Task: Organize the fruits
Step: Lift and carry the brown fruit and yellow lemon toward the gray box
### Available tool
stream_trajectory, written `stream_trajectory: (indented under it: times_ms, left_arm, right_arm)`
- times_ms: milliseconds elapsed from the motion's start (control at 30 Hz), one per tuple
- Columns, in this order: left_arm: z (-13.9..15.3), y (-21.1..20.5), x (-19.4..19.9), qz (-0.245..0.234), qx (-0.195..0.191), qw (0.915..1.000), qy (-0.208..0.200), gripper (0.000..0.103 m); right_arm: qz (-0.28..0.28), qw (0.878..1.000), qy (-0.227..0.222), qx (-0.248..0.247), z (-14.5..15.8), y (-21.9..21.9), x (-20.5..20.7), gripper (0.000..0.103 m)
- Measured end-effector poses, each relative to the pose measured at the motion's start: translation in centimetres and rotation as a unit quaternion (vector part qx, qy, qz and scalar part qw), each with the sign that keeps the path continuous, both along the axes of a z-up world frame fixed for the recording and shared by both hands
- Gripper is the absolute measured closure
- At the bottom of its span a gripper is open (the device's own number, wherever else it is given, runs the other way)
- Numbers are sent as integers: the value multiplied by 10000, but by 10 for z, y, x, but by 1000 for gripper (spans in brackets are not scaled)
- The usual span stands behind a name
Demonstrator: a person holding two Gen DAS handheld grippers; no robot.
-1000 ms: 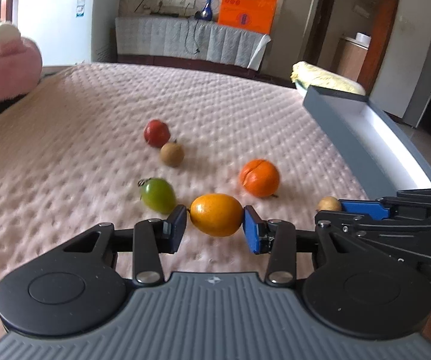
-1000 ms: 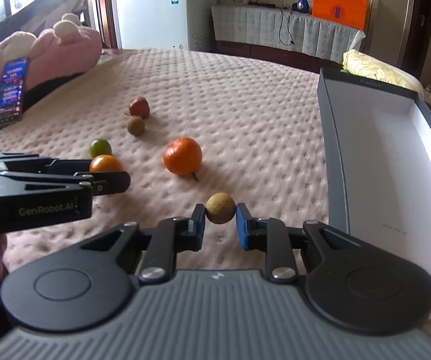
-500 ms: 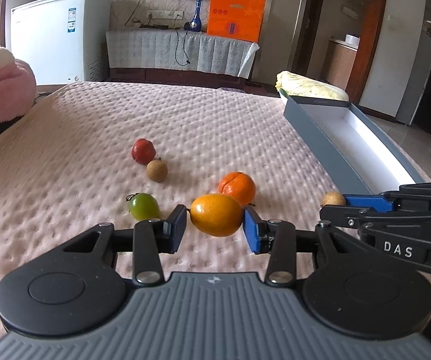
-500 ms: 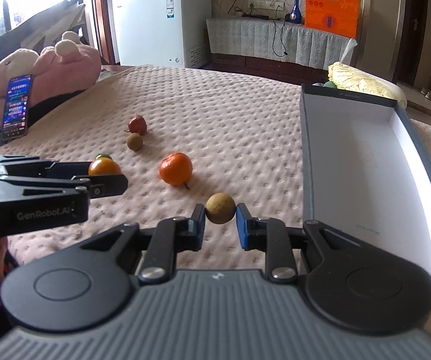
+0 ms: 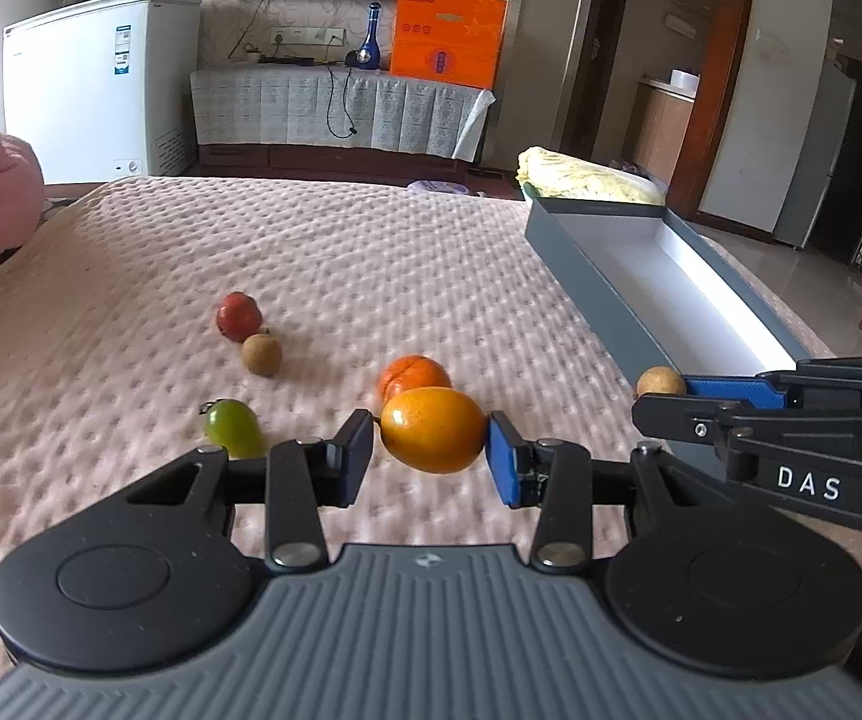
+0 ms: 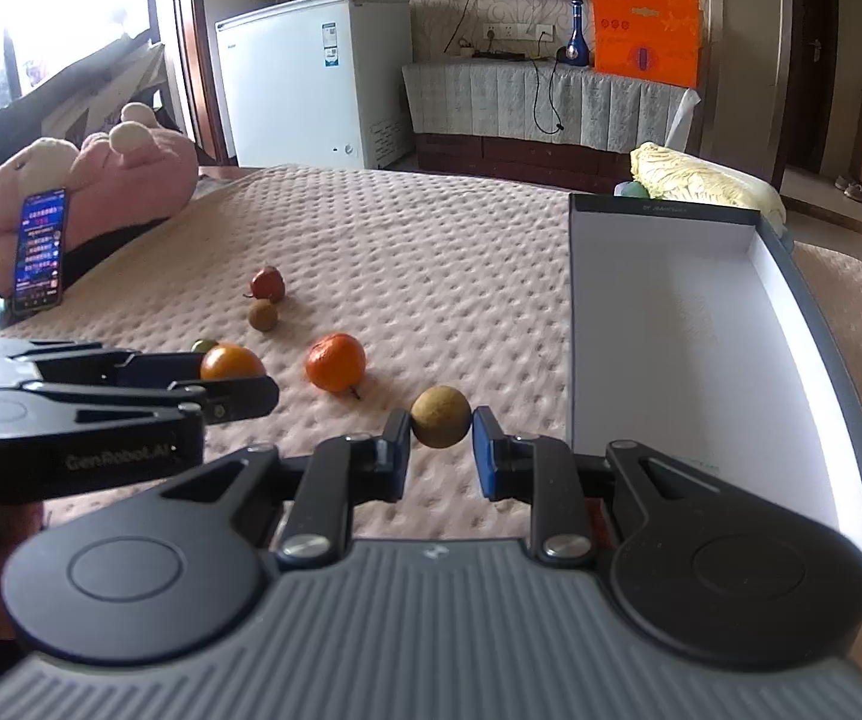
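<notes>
**A:** Lifted a bit since a second ago, both of them. More of the far room showing over the bed now, fruit sitting lower and further off in each view. Left gripper (image 5: 429,456) pinching the yellow-orange oval fruit (image 5: 433,431) by its two ends, clear of the pink blanket (image 5: 371,276).

**B:** Same on the other side. Right gripper (image 6: 442,450) pressed together on the small brown round fruit (image 6: 440,417), pads touching both sides, also off the blanket.

**A:** Left on the blanket ahead of the left fingers: tangerine (image 5: 413,375) just behind the held fruit, green tomato (image 5: 233,427) off to the left near the left finger, then red tomato (image 5: 239,315) and another brown fruit (image 5: 262,354) touching each other further out.

**B:** Grey box (image 6: 791,312) with white inside just right of the right gripper, open, nothing lying in the part showing. Yellow cloth (image 6: 701,180) beyond its far end.

**A:** Pink plush (image 6: 101,180) far left with a lit phone (image 6: 41,252) propped against it.
</notes>
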State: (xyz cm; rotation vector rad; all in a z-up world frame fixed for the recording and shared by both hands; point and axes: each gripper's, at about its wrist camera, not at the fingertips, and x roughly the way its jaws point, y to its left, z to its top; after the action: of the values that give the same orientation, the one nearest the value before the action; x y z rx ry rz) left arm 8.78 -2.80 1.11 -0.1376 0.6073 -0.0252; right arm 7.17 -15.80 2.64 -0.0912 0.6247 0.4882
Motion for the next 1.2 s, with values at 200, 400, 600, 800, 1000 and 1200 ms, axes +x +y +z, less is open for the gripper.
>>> stream_trajectory:
  times_ms: [200, 400, 600, 800, 1000, 1200]
  left_arm:
    - [1, -10, 2, -73, -45, 10000, -21, 56]
    - [3, -17, 4, -162, -83, 9998, -69, 56]
    - [6, -24, 5, -224, -143, 9996, -111, 56]
    - [8, -29, 5, -311, -207, 9992, -140, 56]
    - [9, -33, 7, -388, -276, 9987, -165, 56]
    - [11, -41, 9, -494, -311, 9981, -206, 56]
  right_arm:
    - [-64, 10000, -3, 41, 1, -6, 0, 78]
    - [-103, 9999, -16, 127, 3, -13, -1, 78]
    - [-123, 9997, -21, 204, 4, -16, 0, 78]
    - [-132, 9997, -45, 220, 4, -18, -1, 78]
    - [-186, 9994, -44, 278, 6, -23, 0, 78]
    - [-236, 9992, -53, 326, 7, -27, -1, 78]
